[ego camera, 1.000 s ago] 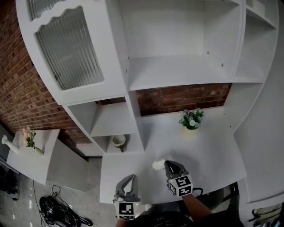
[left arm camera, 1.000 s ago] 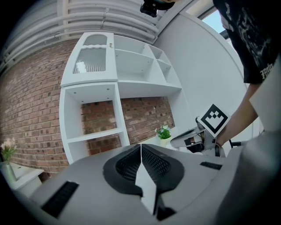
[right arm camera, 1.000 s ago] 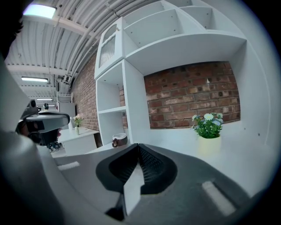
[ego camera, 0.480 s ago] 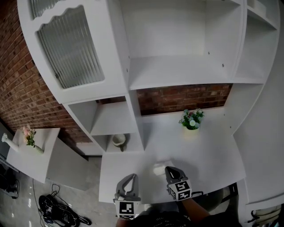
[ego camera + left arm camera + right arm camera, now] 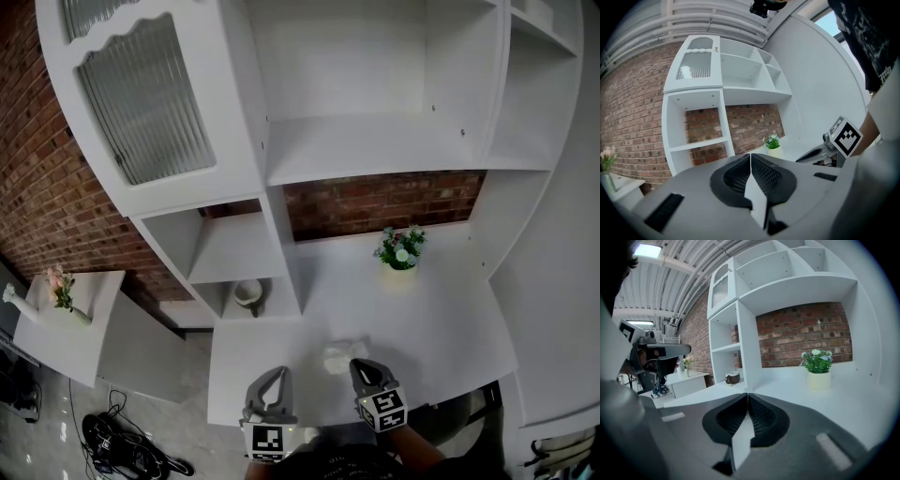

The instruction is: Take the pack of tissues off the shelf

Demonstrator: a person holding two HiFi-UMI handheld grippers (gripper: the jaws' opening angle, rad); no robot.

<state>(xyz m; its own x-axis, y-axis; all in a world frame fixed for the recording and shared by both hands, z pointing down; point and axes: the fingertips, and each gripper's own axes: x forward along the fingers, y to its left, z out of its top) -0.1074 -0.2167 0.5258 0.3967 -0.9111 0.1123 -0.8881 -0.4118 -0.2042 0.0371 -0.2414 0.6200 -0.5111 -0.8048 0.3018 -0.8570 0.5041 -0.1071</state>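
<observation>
My right hand-held gripper (image 5: 362, 367) has drawn back toward me, jaws pressed together, nothing between. Pack of tissues (image 5: 341, 355) lies on desk (image 5: 441, 319) just ahead of its tip, off shelf (image 5: 356, 150); task looks done. My left hand-held gripper (image 5: 272, 378) likewise closed, empty. Potted plant (image 5: 399, 251) well behind, bowl (image 5: 248, 293) in low cubby; nothing blocks.

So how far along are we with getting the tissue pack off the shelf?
Done, it seems: the pack of tissues lies on the desktop, clear of the shelf unit. In hand: nothing; the right gripper and the left gripper both show jaws together and empty. Left: nothing visible.
</observation>
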